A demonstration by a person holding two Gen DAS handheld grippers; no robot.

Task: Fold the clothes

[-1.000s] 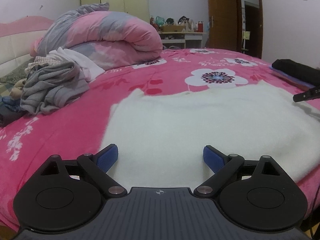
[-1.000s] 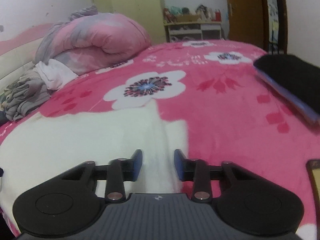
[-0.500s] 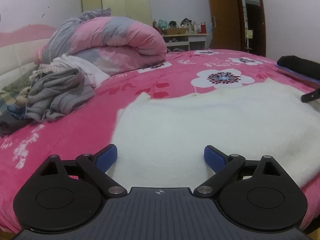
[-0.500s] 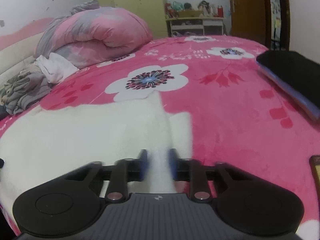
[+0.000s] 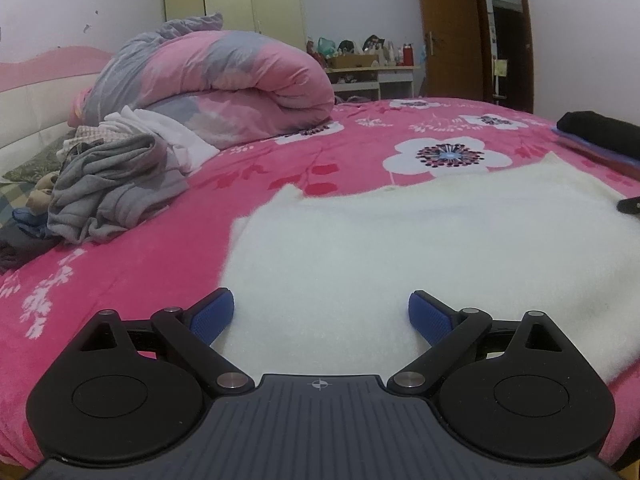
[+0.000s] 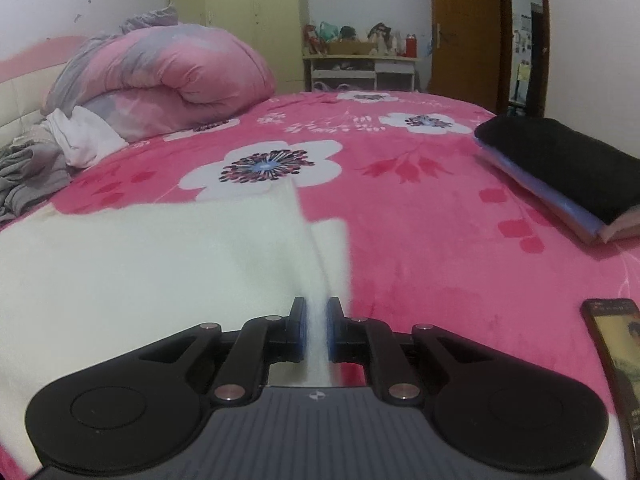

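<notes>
1. White fleece garment (image 5: 400, 248) spread flat on the pink flowered bed cover (image 5: 160, 248), near the front edge of the bed.
2. Left gripper (image 5: 321, 314) low over the garment's near left part, jaws spread wide, blue pads (image 5: 212, 314) well apart, nothing between them.
3. Right gripper (image 6: 316, 328) at the garment's right edge, jaws drawn nearly together and pinched on a raised ridge of the white fabric (image 6: 318, 300).
4. Narrow white strip lying just right of that ridge, flat against the pink cover.
5. Rolled pink-and-grey duvet (image 5: 216, 84) at the far left of the bed, against the headboard side.
6. Loose heap of grey and white clothes (image 5: 108, 184) just in front of the duvet, well apart from the white garment.
7. Folded black garment (image 6: 568, 164) on a blue-edged stack at the right side of the bed.
8. Phone (image 6: 616, 344) with lit screen at the right edge, on the cover.
</notes>
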